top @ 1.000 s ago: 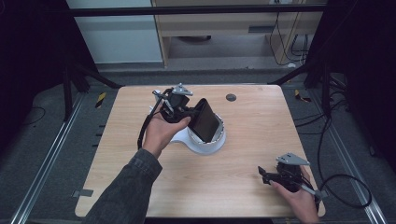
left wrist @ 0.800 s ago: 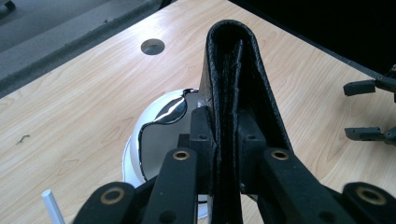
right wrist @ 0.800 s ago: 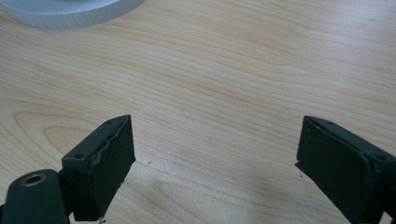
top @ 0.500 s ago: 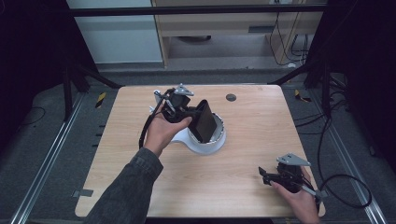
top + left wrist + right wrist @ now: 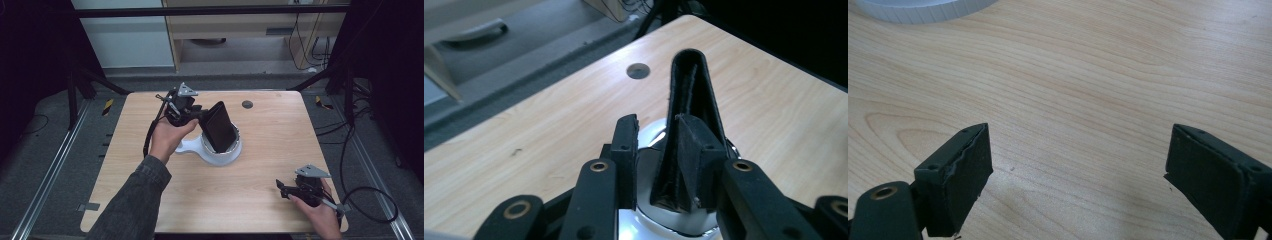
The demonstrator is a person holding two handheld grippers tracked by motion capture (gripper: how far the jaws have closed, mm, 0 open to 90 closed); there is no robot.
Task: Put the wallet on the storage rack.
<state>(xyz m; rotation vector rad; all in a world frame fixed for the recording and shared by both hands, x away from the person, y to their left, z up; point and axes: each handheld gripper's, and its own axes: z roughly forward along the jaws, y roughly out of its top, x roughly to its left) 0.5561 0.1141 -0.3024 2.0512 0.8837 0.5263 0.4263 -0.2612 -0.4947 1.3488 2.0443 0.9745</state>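
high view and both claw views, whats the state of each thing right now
black case: tilted, lower end in the white dish
white dish: flat on the table, case inside
left claw: jaws just been opening, one pad off the case, case between them
right claw: wide open, nothing between, low over the table

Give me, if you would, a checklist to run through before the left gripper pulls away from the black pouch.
1. Left gripper released: cannot tell. Its jaws have just been opening with the black pouch between them; one pad is clear, the other sits close against it.
2. Pouch's lower end inside the white dish: ok.
3. Pouch upright: not ok, it leans.
4. Pouch will stand unaided: cannot tell.
5. Right gripper open, empty, well apart: ok.
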